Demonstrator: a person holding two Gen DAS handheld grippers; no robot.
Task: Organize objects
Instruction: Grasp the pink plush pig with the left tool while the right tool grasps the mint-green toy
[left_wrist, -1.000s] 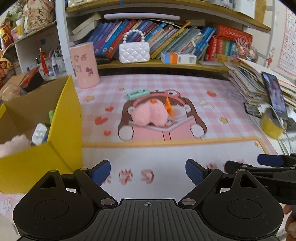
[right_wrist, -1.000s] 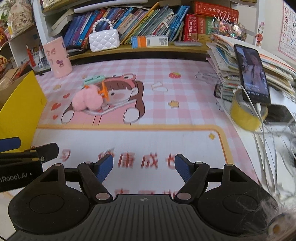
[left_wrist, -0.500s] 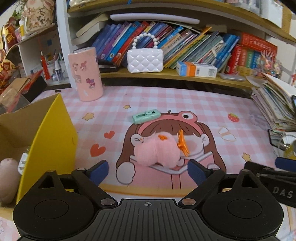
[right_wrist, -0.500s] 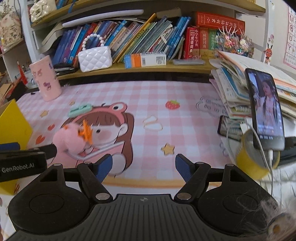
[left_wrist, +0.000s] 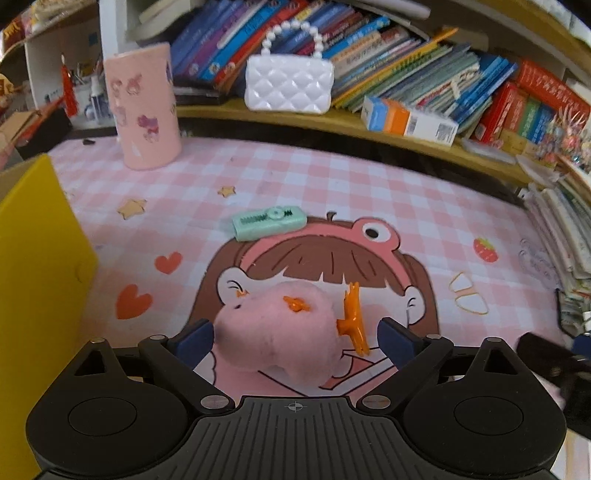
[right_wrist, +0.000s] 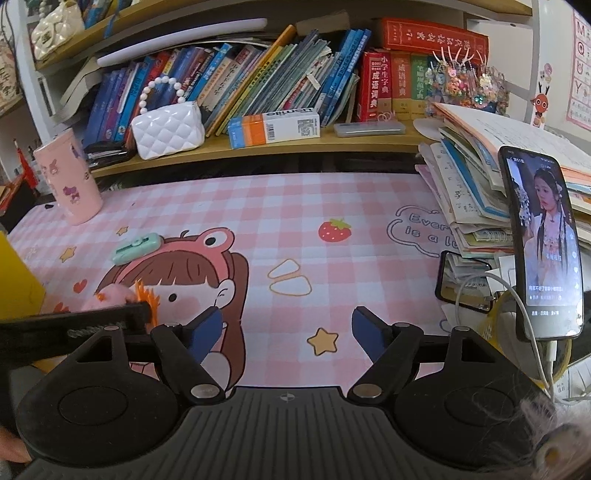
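the left gripper (left_wrist: 295, 338) is held wide open around the pink plush toy (left_wrist: 280, 328), which lies on the bench mat (left_wrist: 332, 184) toward its left edge, near the yellow box (left_wrist: 37, 266). the right gripper (right_wrist: 286, 334) is open, with nothing between its jaws.

I get bright, even indoor light and soft shadows. My left view is smeared by motion blur, worst across the books (left_wrist: 424, 70) at top; fisheye bends both frames' edges.
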